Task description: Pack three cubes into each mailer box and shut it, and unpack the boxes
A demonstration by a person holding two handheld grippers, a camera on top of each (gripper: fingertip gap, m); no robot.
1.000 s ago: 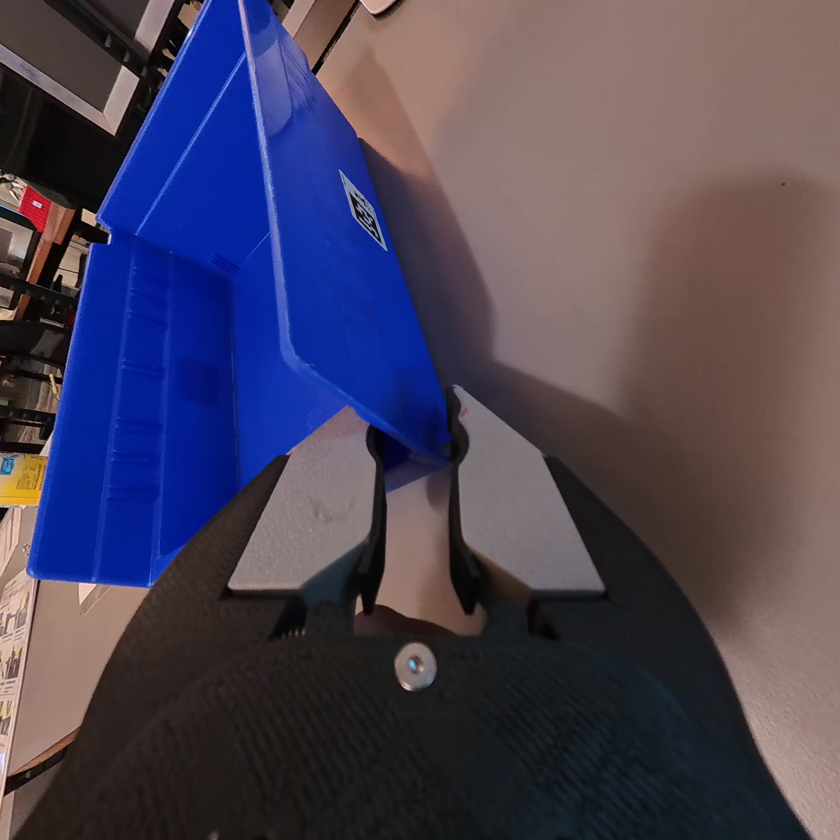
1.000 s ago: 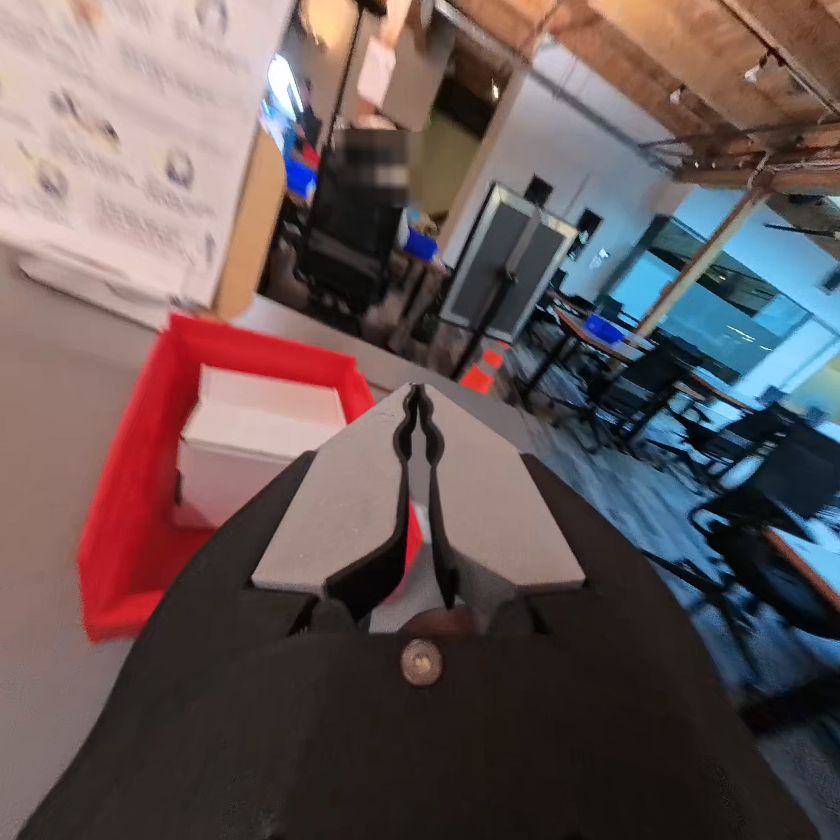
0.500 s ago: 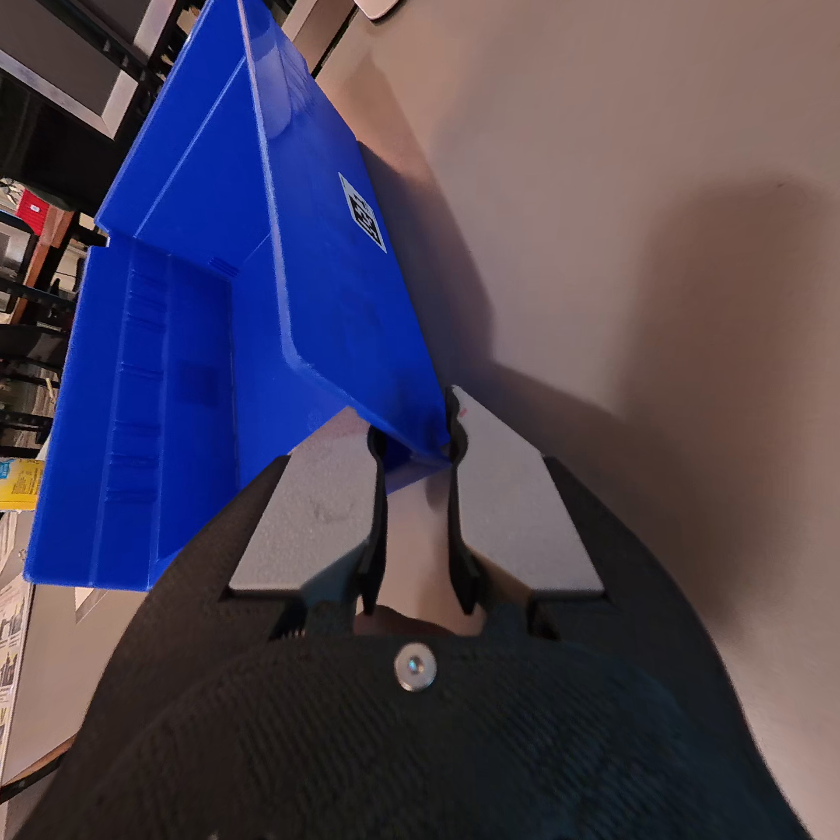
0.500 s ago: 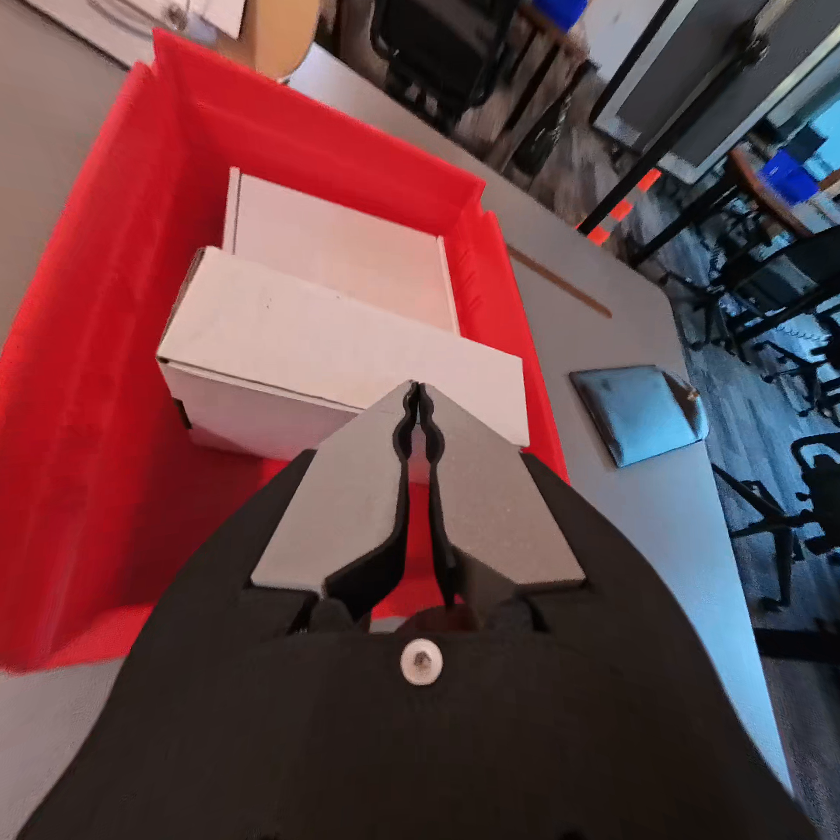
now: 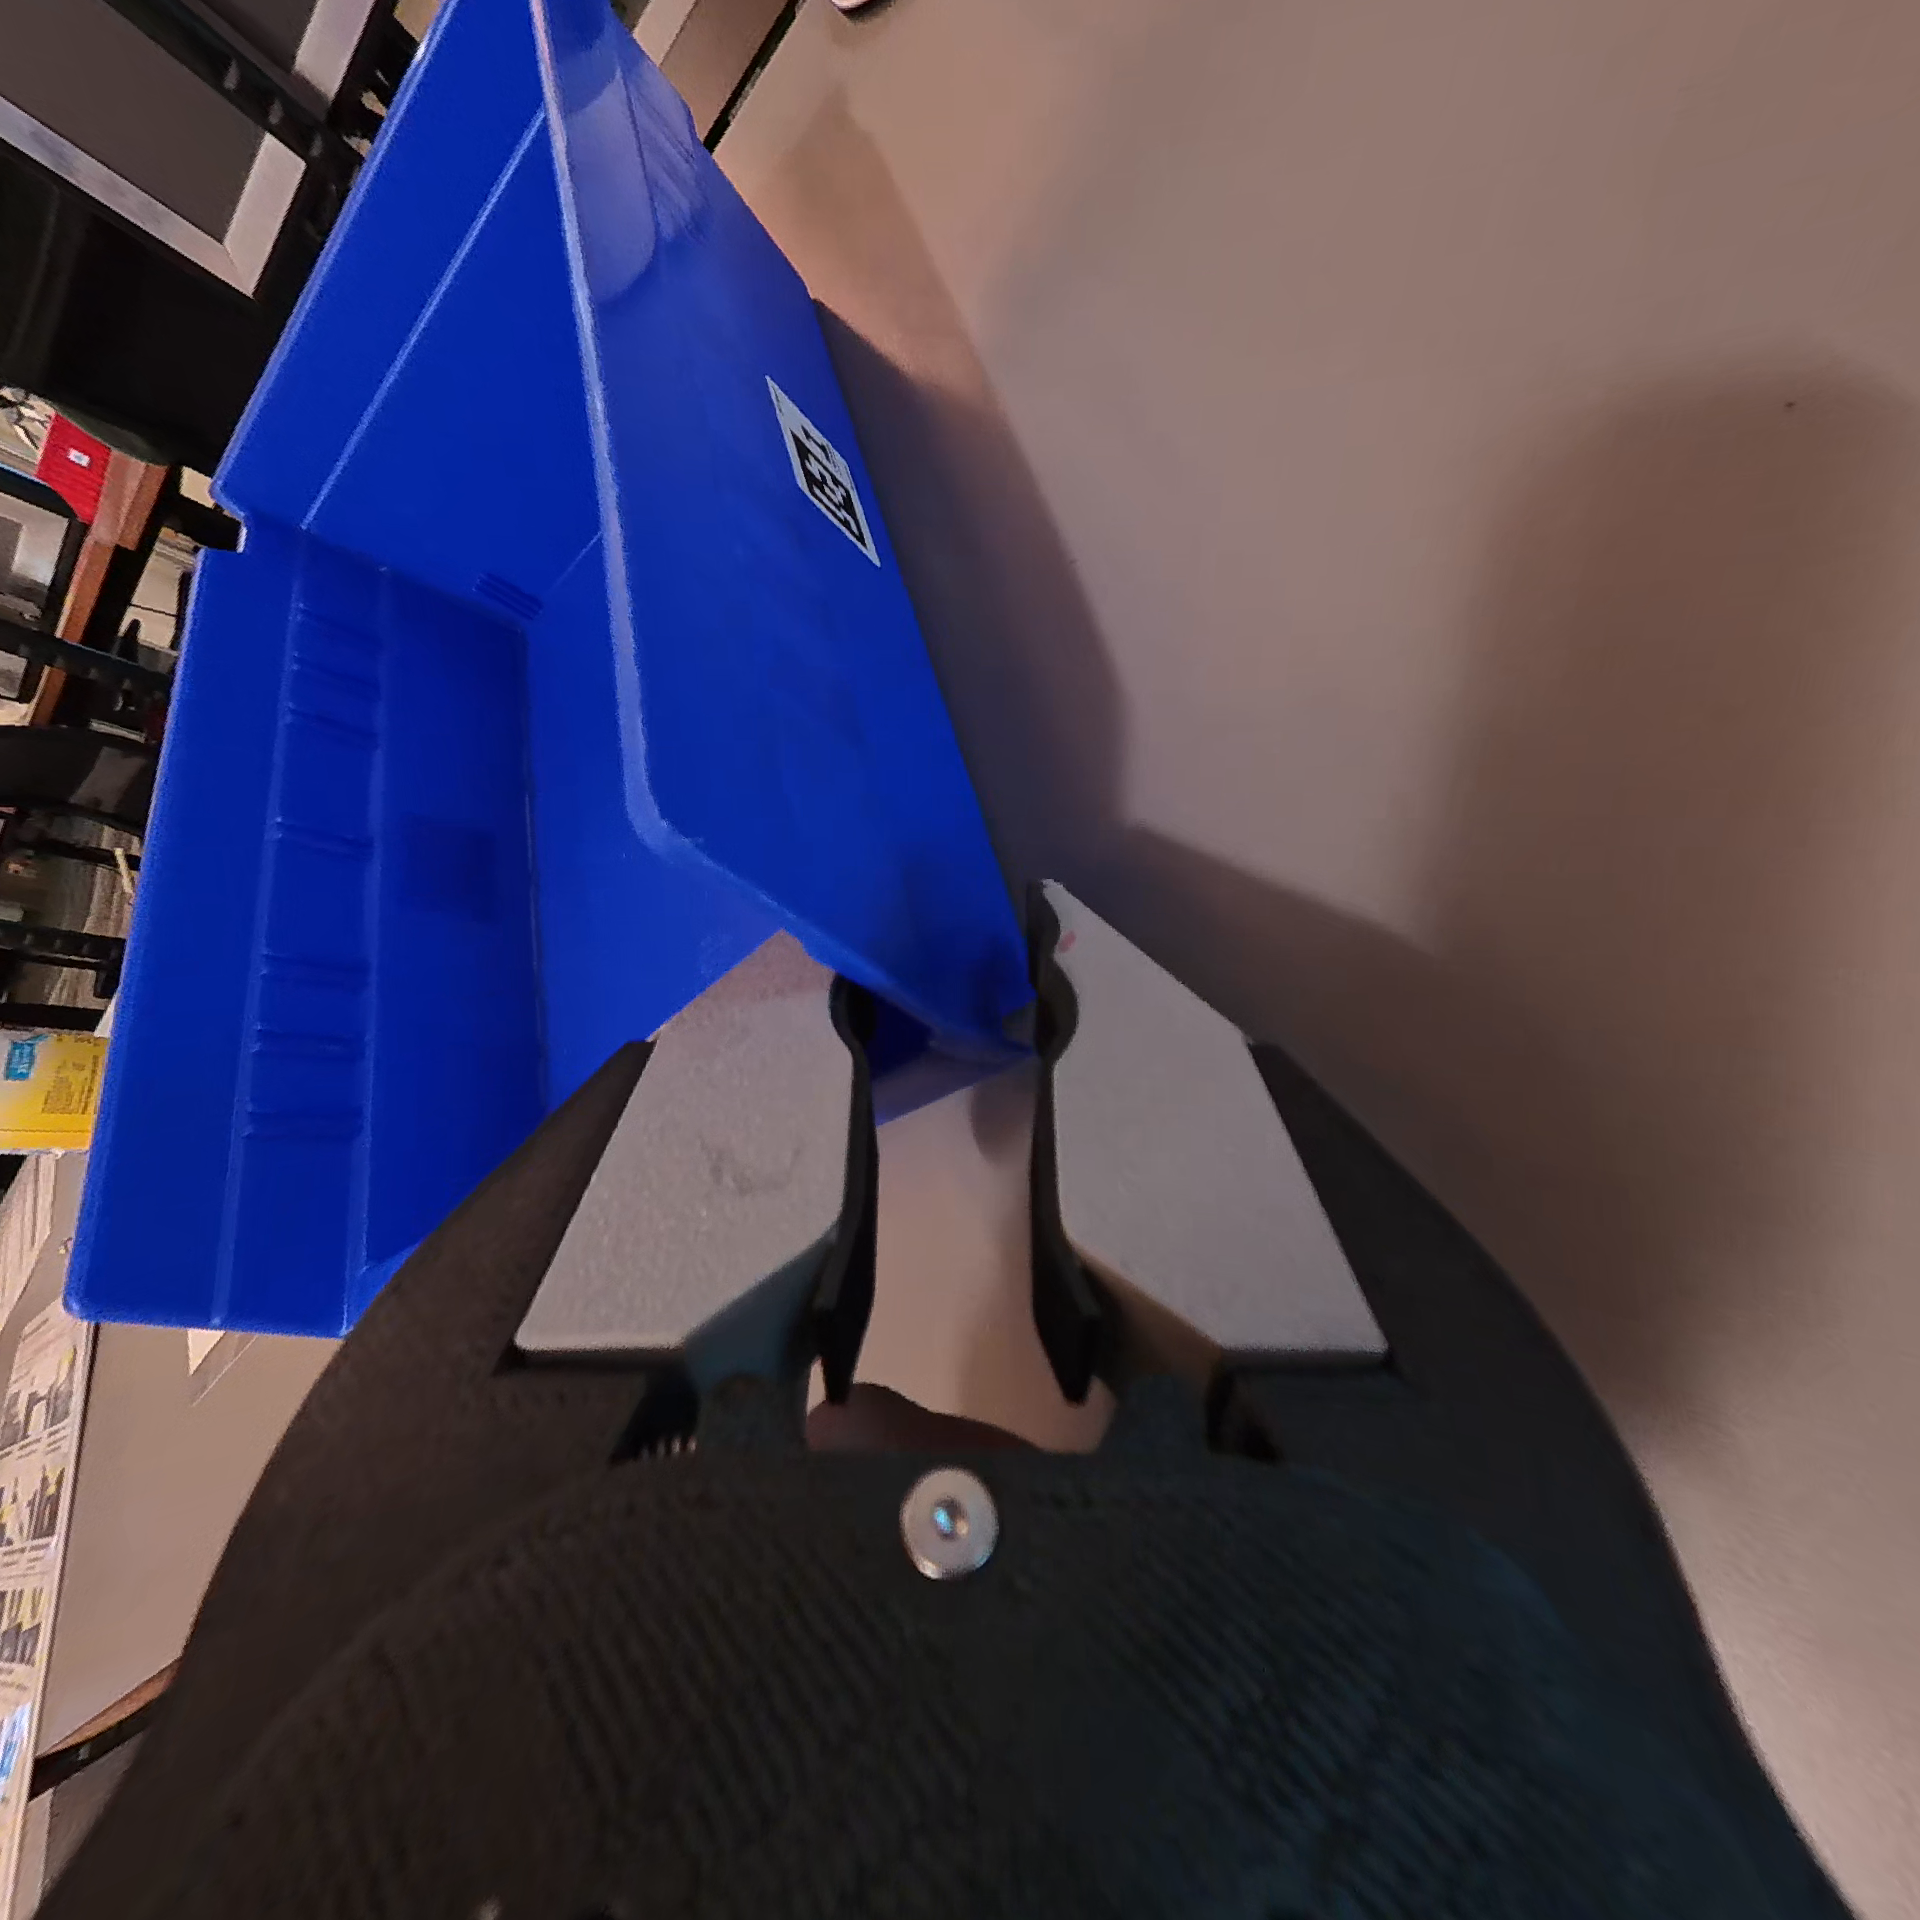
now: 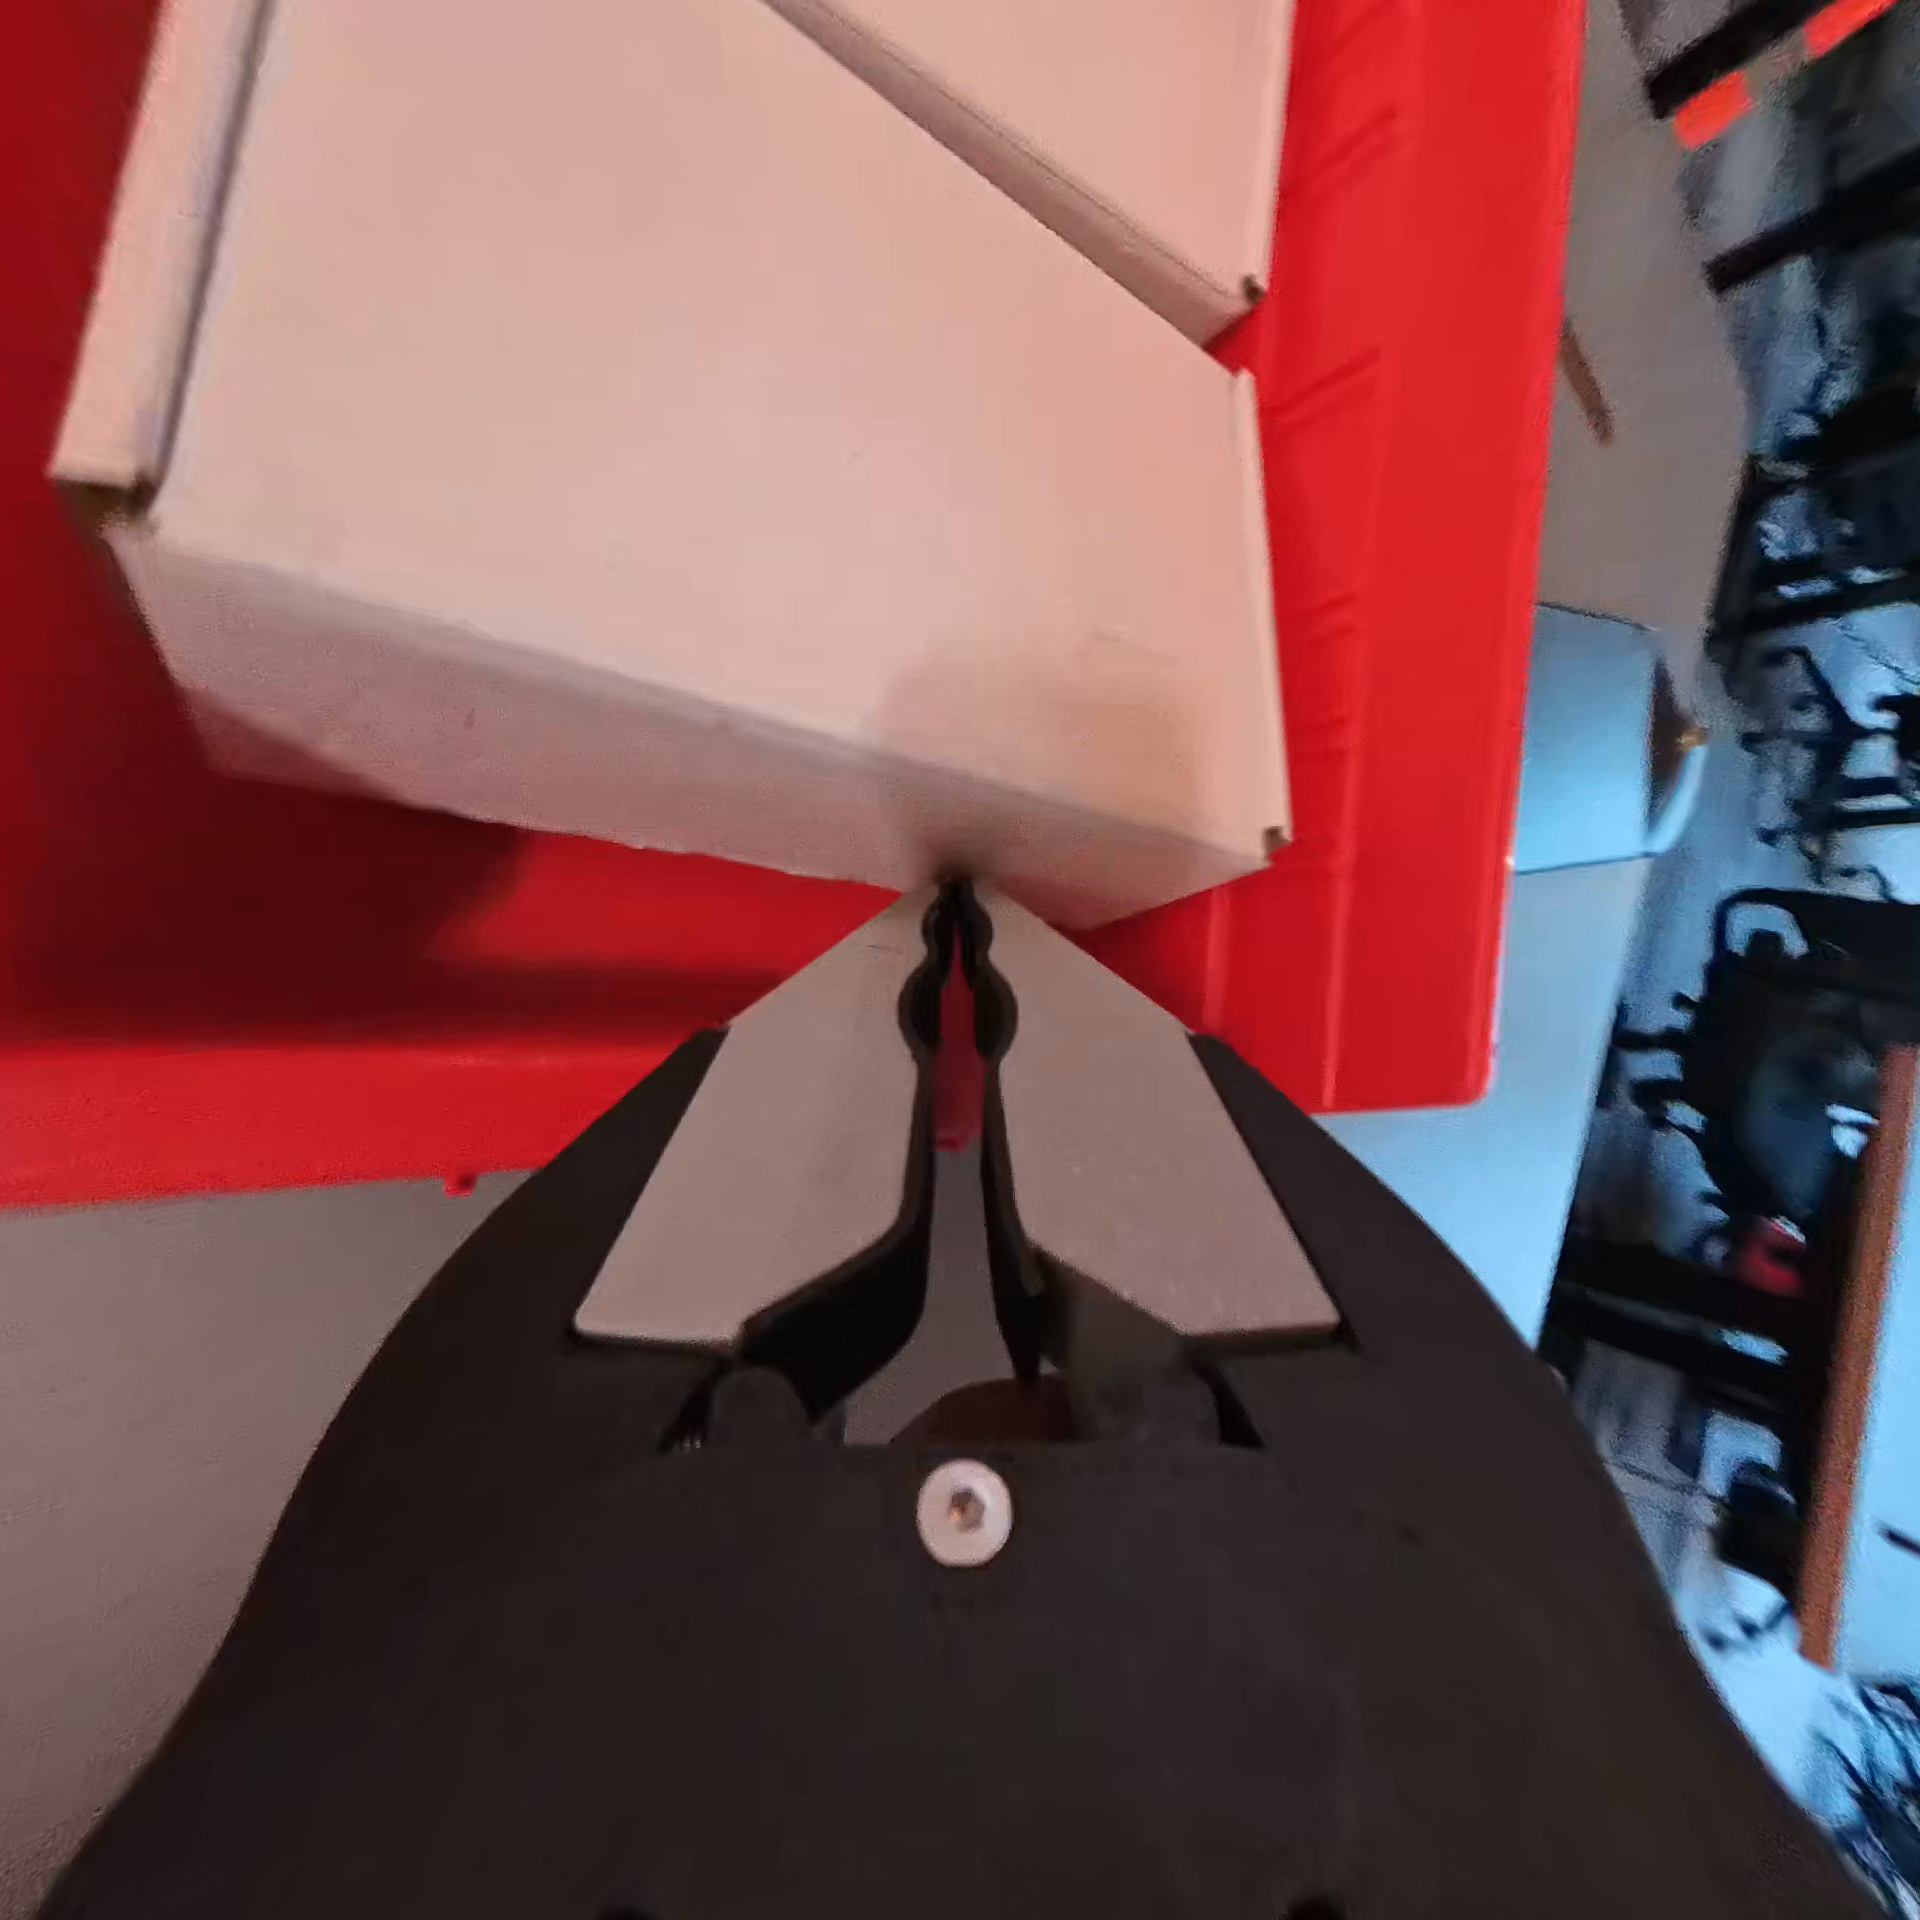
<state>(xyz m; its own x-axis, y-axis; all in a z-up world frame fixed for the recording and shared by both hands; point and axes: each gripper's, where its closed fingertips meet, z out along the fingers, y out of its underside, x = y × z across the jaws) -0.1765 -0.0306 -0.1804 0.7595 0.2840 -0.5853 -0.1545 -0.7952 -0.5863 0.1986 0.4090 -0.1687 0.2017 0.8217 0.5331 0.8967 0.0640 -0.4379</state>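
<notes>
Here is the right tool, its two fingertips pressed together with nothing between them, tips right against the lower front edge of the nearer mailer box. That box is white cardboard, flat and closed, its broad lid facing up with a slightly scuffed, faintly stained patch near the tool, and raw brown board showing at its corners. It sits inside the red bin, close to the bin's right wall, and its long axis runs across the bin from the left side toward that right wall, angled a little so the right corner comes nearest the tool. Behind it, deeper in the red bin, a second white mailer box lies closed as well, its edge slanting down toward the same right wall. The red bin rests on the grey counter, its front lip just ahead of the tool. Over on the other side, the left tool has its jaws set apart around the near corner of the blue bin, pinching that corner wall between the fingertips. The blue bin is tipped up off the counter, its outer wall with a small black-and-white square sticker facing the counter, its open inside turned the other way, its long axis running away from the tool.
</notes>
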